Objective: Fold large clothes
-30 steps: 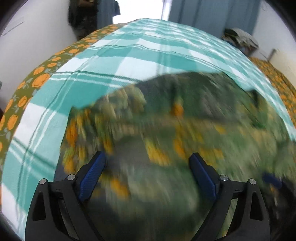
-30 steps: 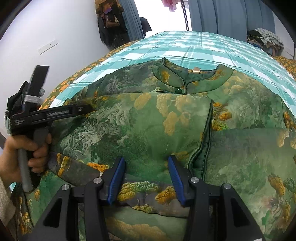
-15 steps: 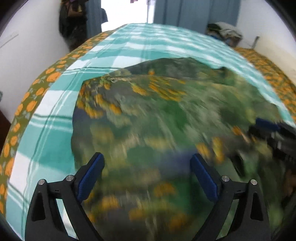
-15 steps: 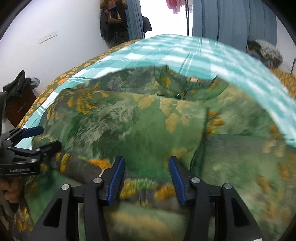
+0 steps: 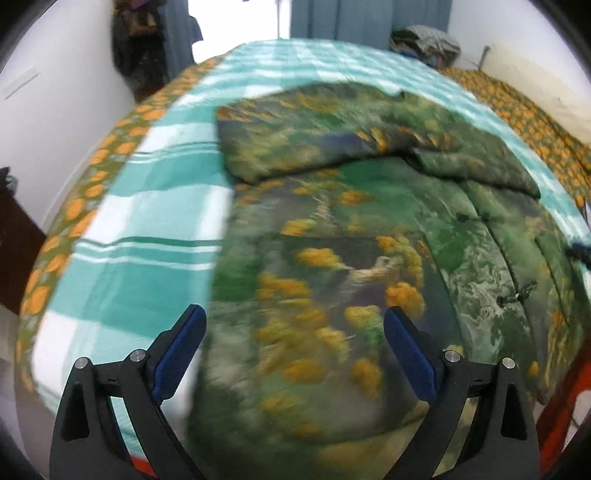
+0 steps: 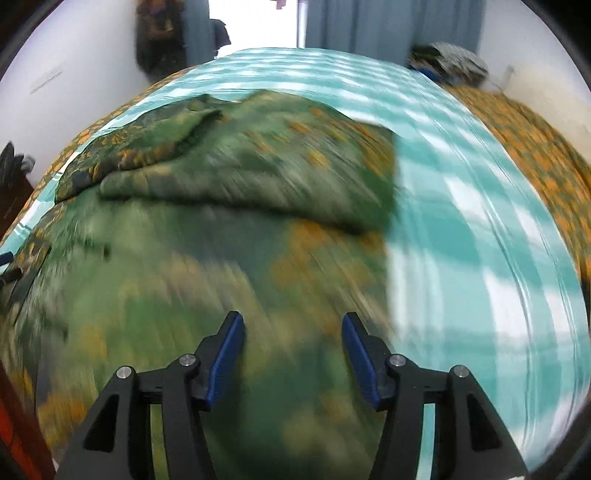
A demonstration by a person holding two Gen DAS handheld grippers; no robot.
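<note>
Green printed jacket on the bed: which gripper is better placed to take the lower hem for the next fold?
Probably left. The left gripper hangs wide open above the green printed jacket near its side edge. The right gripper is also empty, jaws opening, but its view is heavily blurred.

Wide bed (image 5: 155, 206) under a teal-and-white checked sheet, orange-flowered cover (image 5: 92, 184) along both long edges. White walls (image 5: 66, 88) either side. Beyond the far edge, bright daylight between blue-grey curtains (image 6: 388, 26); dark clothes hanging (image 5: 136, 40) at the far left corner, heaped laundry (image 5: 424, 40) far right.
</note>
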